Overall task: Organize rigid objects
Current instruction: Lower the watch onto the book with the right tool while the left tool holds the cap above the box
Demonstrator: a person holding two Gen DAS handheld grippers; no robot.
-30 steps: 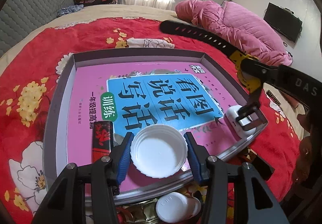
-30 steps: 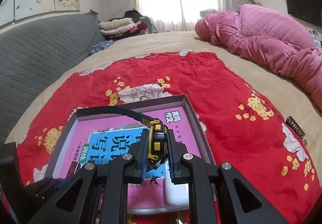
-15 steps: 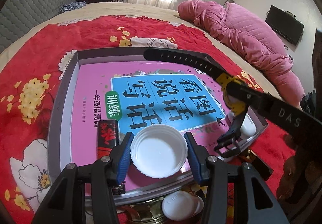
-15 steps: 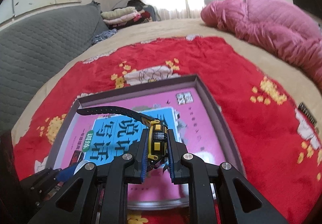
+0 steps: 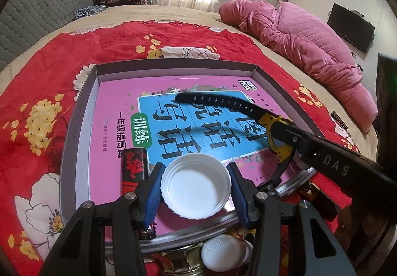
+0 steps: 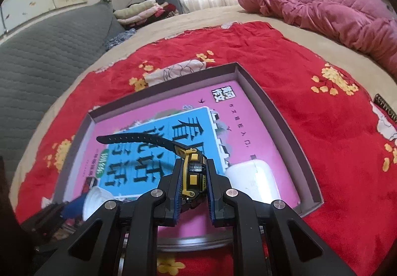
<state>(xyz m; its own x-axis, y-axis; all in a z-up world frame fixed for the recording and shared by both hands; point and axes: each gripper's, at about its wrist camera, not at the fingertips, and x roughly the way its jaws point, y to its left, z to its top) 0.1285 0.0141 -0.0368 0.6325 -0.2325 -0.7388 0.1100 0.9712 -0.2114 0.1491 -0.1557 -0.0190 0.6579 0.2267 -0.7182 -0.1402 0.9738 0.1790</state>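
The left gripper (image 5: 196, 191) is pinching a white lid (image 5: 196, 188) between its blue pads, jaws spread partway to fit its width, the lid's hollow side facing up. It is hanging over the near edge of a grey tray (image 5: 74, 142), at about six o'clock on the pink book (image 5: 116, 102) lying inside the tray.

The right gripper (image 6: 193, 181) is clamping a yellow and black watch (image 6: 194, 176) by its case, jaws nearly closed on it. The watch's black strap (image 6: 134, 138) is sticking out toward ten o'clock over the book's blue panel, and in the left wrist view the watch (image 5: 280, 137) is sitting over the book at about three o'clock.

A red lighter (image 5: 134, 169) is lying in the tray just beside the lid, at nine o'clock. A white block (image 6: 250, 181) is resting in the tray's near right corner. The tray is sitting on a red flowered blanket (image 5: 37, 72).
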